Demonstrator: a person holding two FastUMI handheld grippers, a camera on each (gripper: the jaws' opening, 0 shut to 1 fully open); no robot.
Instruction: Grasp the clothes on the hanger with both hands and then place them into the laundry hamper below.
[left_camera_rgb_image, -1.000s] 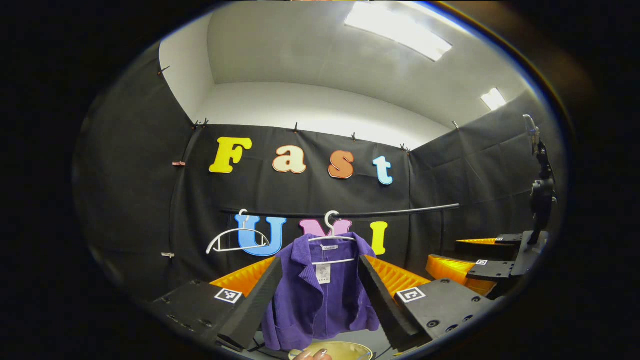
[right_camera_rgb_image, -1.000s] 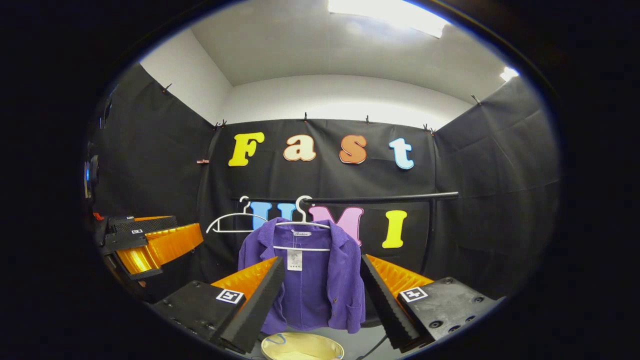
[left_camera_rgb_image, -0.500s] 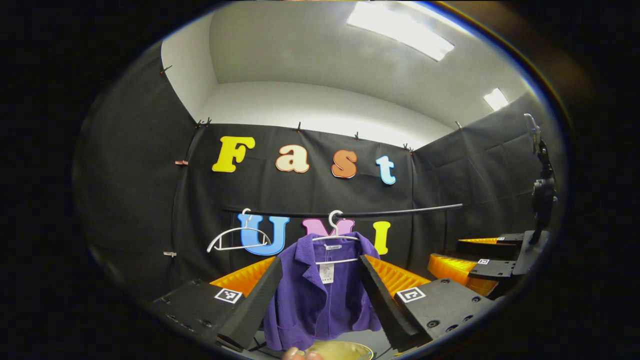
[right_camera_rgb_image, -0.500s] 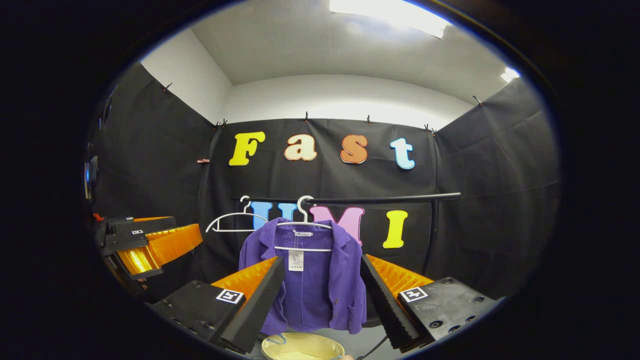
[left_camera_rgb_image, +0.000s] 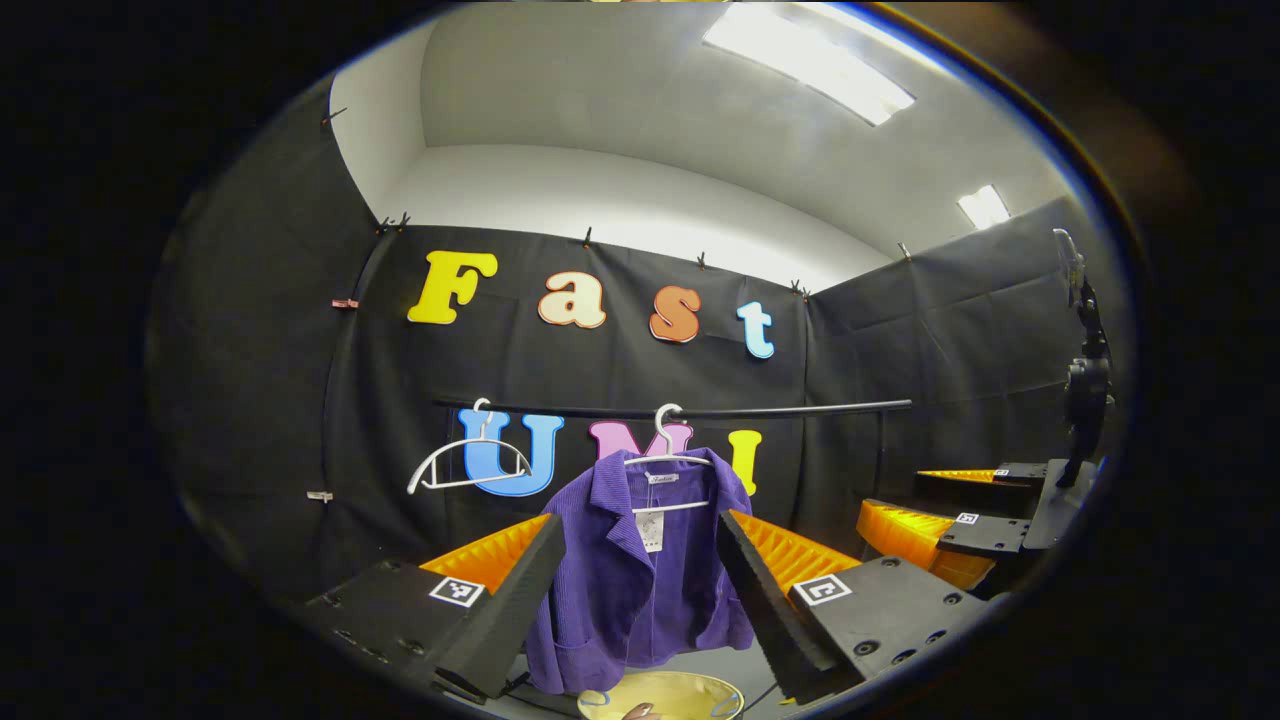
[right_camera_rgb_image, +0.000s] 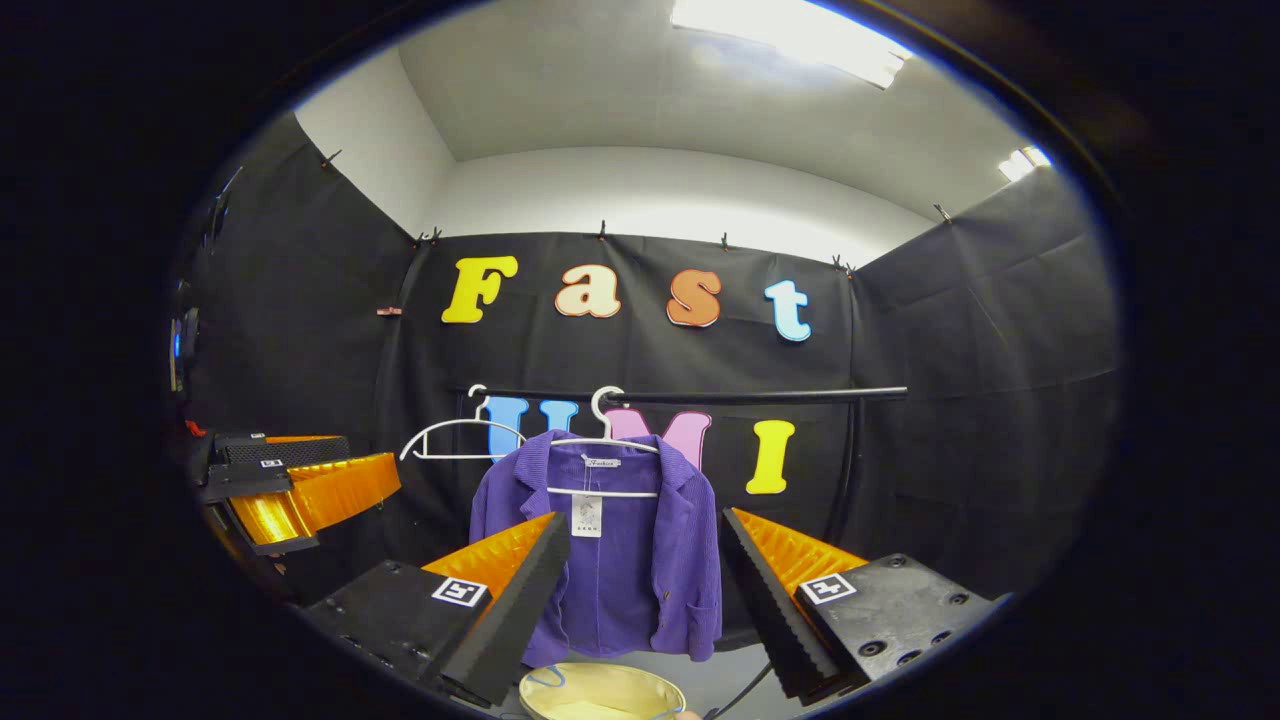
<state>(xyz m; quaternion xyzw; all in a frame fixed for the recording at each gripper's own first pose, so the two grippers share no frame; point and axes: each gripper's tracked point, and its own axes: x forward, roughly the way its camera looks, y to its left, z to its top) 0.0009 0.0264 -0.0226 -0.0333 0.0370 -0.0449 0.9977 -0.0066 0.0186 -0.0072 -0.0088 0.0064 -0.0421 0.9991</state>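
A purple corduroy jacket (left_camera_rgb_image: 640, 570) hangs on a white plastic hanger (left_camera_rgb_image: 668, 450) from a black horizontal rail (left_camera_rgb_image: 780, 410), above the pale yellow round laundry hamper (right_camera_rgb_image: 600, 692). The left hand-held gripper (left_camera_rgb_image: 635, 590) and the right hand-held gripper (right_camera_rgb_image: 640, 590) are both released, fingers spread wide, short of the jacket. An empty white hanger (right_camera_rgb_image: 450, 440) hangs beside it.
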